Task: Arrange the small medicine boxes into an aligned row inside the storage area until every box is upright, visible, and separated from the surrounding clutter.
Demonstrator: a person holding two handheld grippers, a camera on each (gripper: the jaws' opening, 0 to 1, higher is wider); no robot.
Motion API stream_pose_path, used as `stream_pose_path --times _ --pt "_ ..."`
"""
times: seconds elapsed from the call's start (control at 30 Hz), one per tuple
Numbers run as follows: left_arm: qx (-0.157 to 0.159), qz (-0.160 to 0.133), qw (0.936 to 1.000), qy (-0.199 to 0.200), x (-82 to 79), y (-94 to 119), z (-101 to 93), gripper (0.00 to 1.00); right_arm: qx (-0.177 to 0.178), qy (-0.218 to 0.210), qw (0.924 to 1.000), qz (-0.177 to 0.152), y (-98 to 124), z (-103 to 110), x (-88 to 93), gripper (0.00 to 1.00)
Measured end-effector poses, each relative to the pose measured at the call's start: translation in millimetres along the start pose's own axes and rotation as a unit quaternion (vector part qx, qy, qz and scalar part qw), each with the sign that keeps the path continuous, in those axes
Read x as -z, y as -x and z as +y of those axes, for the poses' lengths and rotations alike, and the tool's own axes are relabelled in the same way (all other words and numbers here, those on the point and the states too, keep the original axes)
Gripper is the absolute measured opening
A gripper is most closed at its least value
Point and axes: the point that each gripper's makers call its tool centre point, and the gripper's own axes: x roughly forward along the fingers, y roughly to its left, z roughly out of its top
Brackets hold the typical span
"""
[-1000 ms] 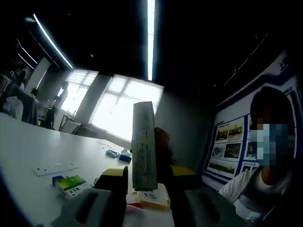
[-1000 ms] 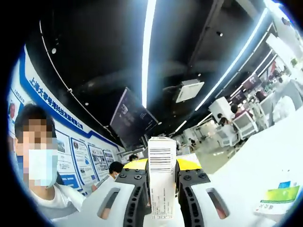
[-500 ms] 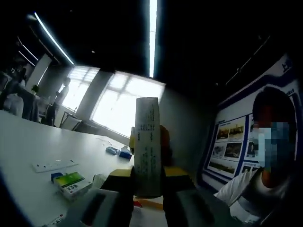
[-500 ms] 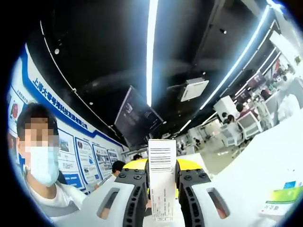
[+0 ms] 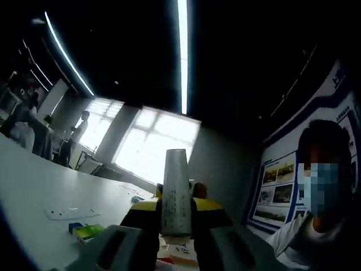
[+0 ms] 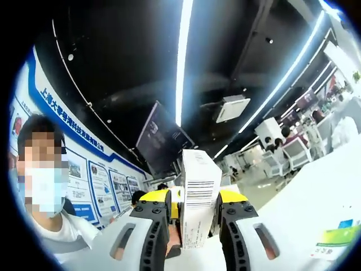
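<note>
White medicine box point(image 6: 197, 203) in right gripper point(image 6: 192, 248).

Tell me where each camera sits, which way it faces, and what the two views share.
Left gripper view: rides on the left gripper, tilted up toward ceiling lights and windows; its jaws clamp an upright box; a person sits at right.
Right gripper view: rides on the right gripper, tilted up toward the ceiling and a hanging screen; its jaws clamp a barcoded box; a person sits at left.
Shared: the white table, a green-topped box lying on it, the posters.
</note>
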Motion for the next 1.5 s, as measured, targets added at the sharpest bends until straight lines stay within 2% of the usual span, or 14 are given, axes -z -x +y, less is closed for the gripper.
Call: stream_pose_path --times 0.1,0.2,0.4,0.5,0.57,0.63,0.73,0.8,0.9,0.93,1.17,1.23,1.33,1.5 --pt "0.01 -0.006 0.9999 0.011 0.7 -2 -1.4 0.19 0.012 0.007 0.9999 0.005 1 -3 -0.1 0.21" --pt "0.025 0.007 0.9996 0.008 7.2 -4 -7.1 0.2 -0.004 -0.024 0.9997 -0.003 1 5 -4.0 0.2" --pt "0.038 0.022 0.9986 -0.029 16.7 -8 -9.8 0.21 -0.003 -0.01 0.9999 0.006 4 9 -6.0 0.2" --pt "0.041 0.043 0.9969 -0.051 26.9 -10 -12.5 0.29 -0.006 -0.016 0.9994 0.031 5 11 0.5 0.2" --pt "0.046 0.083 0.9934 -0.065 41.4 -10 -14.8 0.34 -0.007 -0.013 0.9987 0.048 4 13 6.4 0.2" --pt "0.053 0.108 0.9894 -0.082 50.7 -11 -17.8 0.33 -0.007 -0.008 0.9973 0.073 3 16 16.5 0.2" --pt "0.056 0.118 0.9863 -0.101 56.1 -13 -19.9 0.28 -0.007 0.006 0.9936 0.113 1 18 32.1 0.2" --pt "0.054 0.117 0.9867 -0.099 56.3 -14 -16.7 0.24 -0.009 0.023 0.9925 0.12 -1 22 35.9 0.2" --pt "0.059 0.131 0.9888 -0.04 62.9 -13 -18.5 0.21 -0.018 0.044 0.9914 0.122 0 23 33.2 0.2" --pt "0.061 0.134 0.9884 -0.038 63.8 -15 -18.4 0.21 -0.019 0.046 0.9915 0.12 0 23 32.2 0.2" --pt "0.041 0.132 0.989 -0.054 58.2 -15 -18.8 0.21 -0.038 0.078 0.9928 0.082 -1 22 22.5 0.22" --pt "0.036 0.119 0.9915 -0.039 53.5 -14 -17.0 0.21 -0.042 0.117 0.9892 0.079 -2 22 23.2 0.28" --pt "0.029 0.114 0.9925 -0.031 51.9 -12 -11.7 0.21 -0.042 0.116 0.9887 0.085 -1 22 24.8 0.38" --pt "0.028 0.103 0.994 -0.026 48.0 -13 -13.3 0.21 -0.03 0.123 0.9878 0.091 1 15 26.2 0.29"
